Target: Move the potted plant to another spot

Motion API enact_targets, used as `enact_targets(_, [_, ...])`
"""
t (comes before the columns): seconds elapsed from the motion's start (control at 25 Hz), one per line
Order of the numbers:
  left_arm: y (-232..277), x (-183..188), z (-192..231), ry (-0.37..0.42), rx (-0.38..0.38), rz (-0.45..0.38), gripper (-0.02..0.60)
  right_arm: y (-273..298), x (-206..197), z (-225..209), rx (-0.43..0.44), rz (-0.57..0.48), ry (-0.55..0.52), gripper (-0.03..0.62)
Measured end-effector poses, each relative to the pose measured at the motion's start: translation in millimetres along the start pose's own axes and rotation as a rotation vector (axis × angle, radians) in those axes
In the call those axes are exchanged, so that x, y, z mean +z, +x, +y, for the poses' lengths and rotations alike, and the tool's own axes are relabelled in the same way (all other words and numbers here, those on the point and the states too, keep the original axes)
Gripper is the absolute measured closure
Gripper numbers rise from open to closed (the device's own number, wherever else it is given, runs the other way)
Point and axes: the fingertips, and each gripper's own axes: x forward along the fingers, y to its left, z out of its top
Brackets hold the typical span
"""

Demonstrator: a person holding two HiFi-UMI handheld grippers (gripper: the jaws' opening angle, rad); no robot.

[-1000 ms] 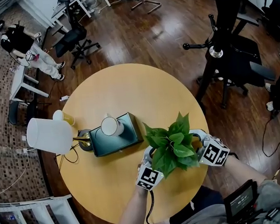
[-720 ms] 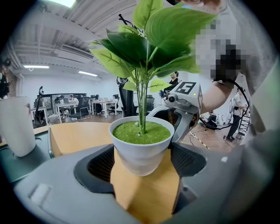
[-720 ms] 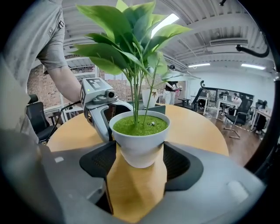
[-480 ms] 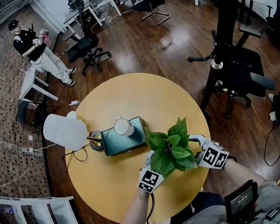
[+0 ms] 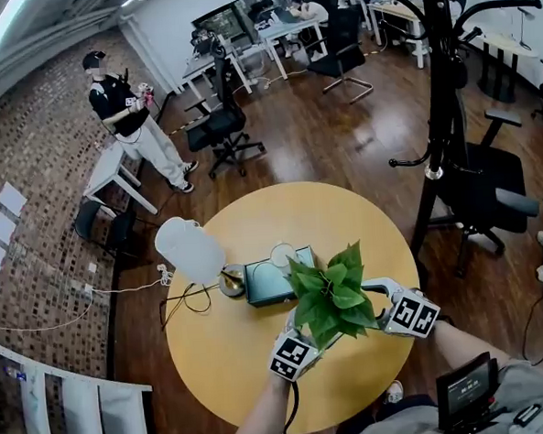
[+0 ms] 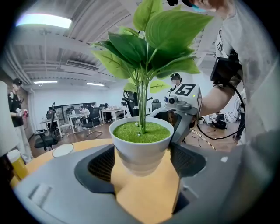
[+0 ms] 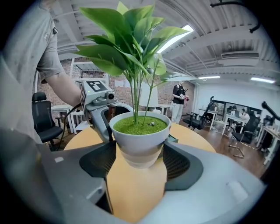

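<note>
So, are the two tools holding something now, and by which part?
Yes, the potted plant. The left tool and the right tool each clamp the white pot from opposite sides, on its lower body under the rim.

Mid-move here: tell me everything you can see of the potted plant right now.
The potted plant is a white, smooth-sided pot, tapering downward, filled with a green moss-like topping, with thin upright stems and broad glossy green leaves. It stands upright and appears held above the round wooden table. The left gripper and right gripper face each other, each with its jaws closed on the pot's sides.
</note>
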Motion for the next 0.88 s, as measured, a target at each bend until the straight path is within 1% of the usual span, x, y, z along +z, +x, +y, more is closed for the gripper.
enact_targets(0.2, [-46,13,-2,0.011,0.065,-0.004,0.181,7,37,28,0.044,-0.030,-0.040,0.269])
enact_targets(0.48, [-85,13,-13,-0.019,0.147,0.002,0.181,13,57,59,0.112,-0.049,-0.097,0.269])
enact_targets(0.68, [-101,2,-9,-0.008,0.168,-0.001,0.181,27,61,71,0.128,-0.048,-0.100,0.269])
enact_targets(0.88, [-122,-4,2,-0.005,0.150,-0.017,0.181,48,73,79,0.101,-0.034,-0.113,0.269])
